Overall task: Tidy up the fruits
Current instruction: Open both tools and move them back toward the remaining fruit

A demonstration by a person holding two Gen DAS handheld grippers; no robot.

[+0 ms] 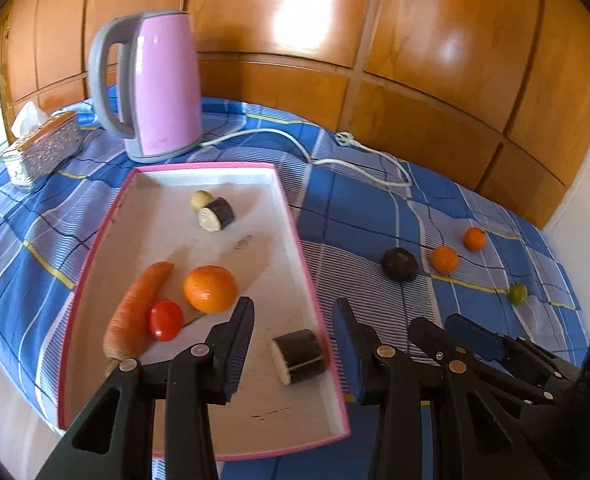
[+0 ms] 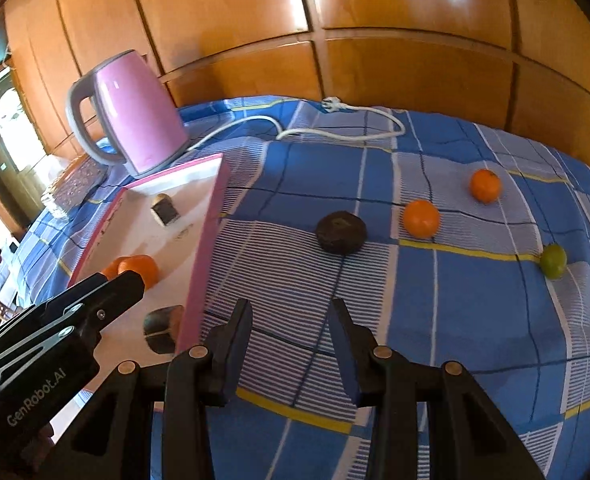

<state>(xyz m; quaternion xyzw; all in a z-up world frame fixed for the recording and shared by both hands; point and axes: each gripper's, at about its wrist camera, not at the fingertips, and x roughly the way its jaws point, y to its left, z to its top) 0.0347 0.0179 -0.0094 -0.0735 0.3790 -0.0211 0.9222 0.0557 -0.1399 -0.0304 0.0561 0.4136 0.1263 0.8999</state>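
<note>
A pink-rimmed white tray (image 1: 291, 200) holds an orange (image 1: 210, 289), a carrot (image 1: 135, 312), a tomato (image 1: 165, 319), two dark-skinned cut pieces (image 1: 300, 356) (image 1: 216, 214) and a small pale fruit (image 1: 199, 199). On the blue checked cloth to the right lie a dark round fruit (image 2: 341, 232), two oranges (image 2: 421, 218) (image 2: 485, 185) and a green lime (image 2: 553, 260). My left gripper (image 1: 293, 344) is open and empty over the tray's near right rim. My right gripper (image 2: 291, 340) is open and empty over the cloth, short of the dark fruit.
A pink kettle (image 1: 163, 84) stands behind the tray, its white cord and plug (image 1: 343, 138) trailing across the cloth. A tissue box (image 1: 43, 148) sits at the far left. Wooden panels back the table.
</note>
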